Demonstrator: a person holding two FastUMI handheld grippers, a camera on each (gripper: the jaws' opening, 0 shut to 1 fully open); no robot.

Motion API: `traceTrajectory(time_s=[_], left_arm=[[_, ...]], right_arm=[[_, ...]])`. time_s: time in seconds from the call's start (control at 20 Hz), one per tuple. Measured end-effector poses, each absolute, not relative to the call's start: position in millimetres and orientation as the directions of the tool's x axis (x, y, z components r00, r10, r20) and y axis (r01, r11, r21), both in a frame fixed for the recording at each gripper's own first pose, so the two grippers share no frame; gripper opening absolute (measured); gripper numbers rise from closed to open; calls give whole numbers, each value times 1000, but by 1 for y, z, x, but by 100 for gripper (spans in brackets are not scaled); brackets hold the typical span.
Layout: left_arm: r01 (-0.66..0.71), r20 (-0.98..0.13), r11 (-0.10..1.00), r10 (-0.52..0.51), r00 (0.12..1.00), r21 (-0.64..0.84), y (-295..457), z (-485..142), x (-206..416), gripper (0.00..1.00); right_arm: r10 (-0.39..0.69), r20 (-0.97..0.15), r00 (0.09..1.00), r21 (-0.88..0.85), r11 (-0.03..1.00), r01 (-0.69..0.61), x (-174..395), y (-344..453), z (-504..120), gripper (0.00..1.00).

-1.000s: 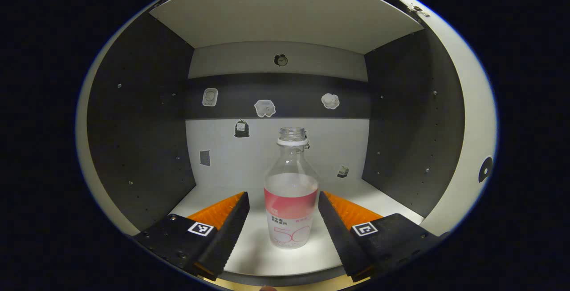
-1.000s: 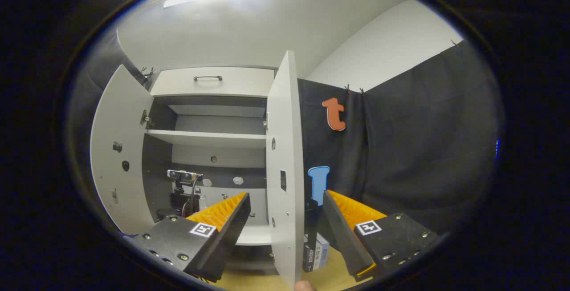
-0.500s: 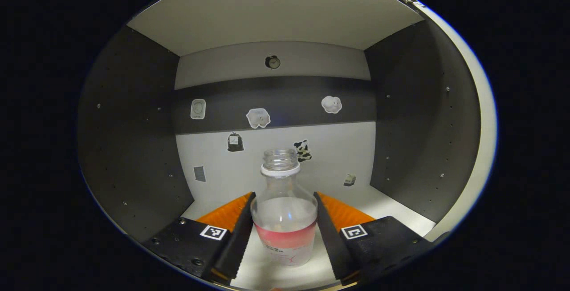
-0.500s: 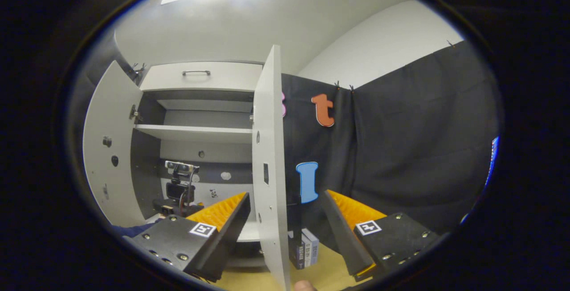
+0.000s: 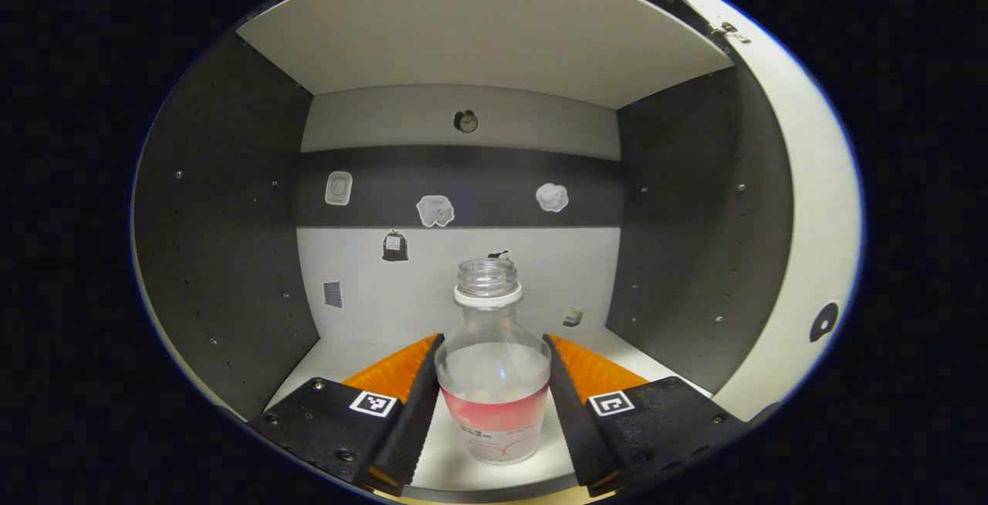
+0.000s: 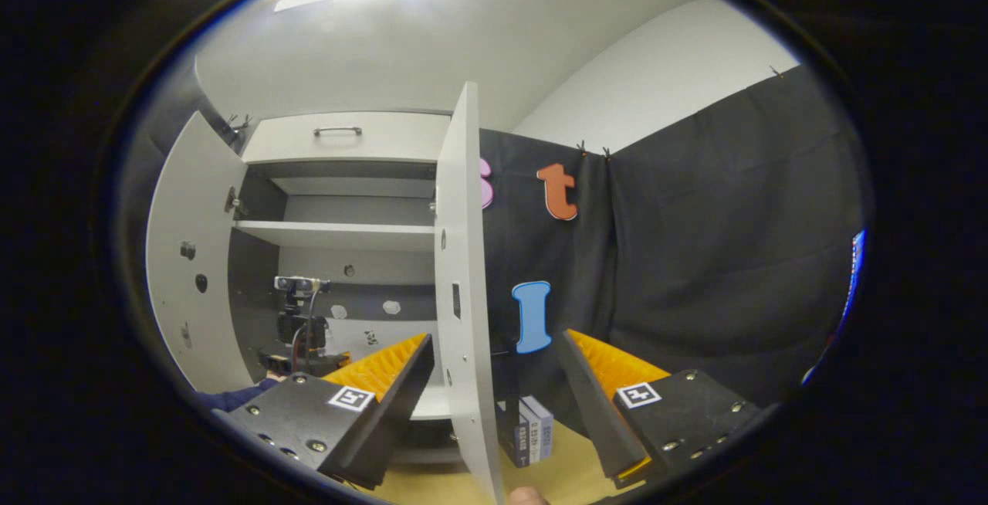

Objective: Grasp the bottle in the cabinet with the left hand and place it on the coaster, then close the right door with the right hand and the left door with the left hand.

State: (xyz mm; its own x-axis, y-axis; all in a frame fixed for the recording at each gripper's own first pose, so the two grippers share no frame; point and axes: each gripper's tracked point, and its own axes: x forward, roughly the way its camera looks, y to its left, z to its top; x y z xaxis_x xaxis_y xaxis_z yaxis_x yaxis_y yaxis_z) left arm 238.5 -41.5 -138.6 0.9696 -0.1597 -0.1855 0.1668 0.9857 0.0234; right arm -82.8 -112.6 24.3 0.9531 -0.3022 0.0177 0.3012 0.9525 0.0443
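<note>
Inside the cabinet (image 5: 478,18), a clear bottle (image 5: 494,405) with a pink label and no cap stands upright on the white lower shelf (image 5: 332,354). My left gripper (image 5: 492,341) is shut on it, one finger pressing on each side of its body. In the right gripper view, the left gripper (image 6: 297,327) sits inside the lower compartment. My right gripper (image 6: 494,350) is open and holds nothing; it hangs in front of the cabinet. The edge of the open right door (image 6: 459,289) stands farther off, between its fingers. The left door (image 6: 181,258) is swung wide open.
Small stickers dot the cabinet's back wall (image 5: 455,273). A white upper shelf (image 6: 340,235) and a drawer with a handle (image 6: 337,131) sit above. Several books (image 6: 529,432) stand on the wooden tabletop (image 6: 563,474) right of the door. A sleeve (image 6: 231,397) reaches toward the cabinet.
The left gripper pushed forward around the bottle and its fingers closed onto it. The right gripper drifted, so the right door's edge sits a little further left in its view.
</note>
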Motion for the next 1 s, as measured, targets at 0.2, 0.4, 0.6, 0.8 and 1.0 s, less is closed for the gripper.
traceTrajectory(time_s=[0.2, 0.4, 0.6, 0.8, 1.0], left_arm=[[255, -167, 967, -250, 954, 8, -52, -125, 189, 75], [343, -130, 938, -336, 933, 41, -63, -118, 133, 75], [432, -130, 898, -420, 898, 87, -73, -137, 78, 75], [525, -206, 848, -502, 840, 71, -86, -183, 24, 75], [520, -298, 853, -509, 807, -48, -85, -243, -12, 76]], right_arm=[[-262, 20, 965, 54, 964, 260, -82, -109, 24, 99], [-225, 43, 973, 59, 973, 222, -84, -109, 29, 98], [-206, 62, 976, 40, 978, 204, -88, -109, 37, 98], [-199, 78, 977, 25, 980, 198, -87, -114, 43, 98], [-193, 88, 977, 9, 981, 193, -87, -116, 44, 98]])
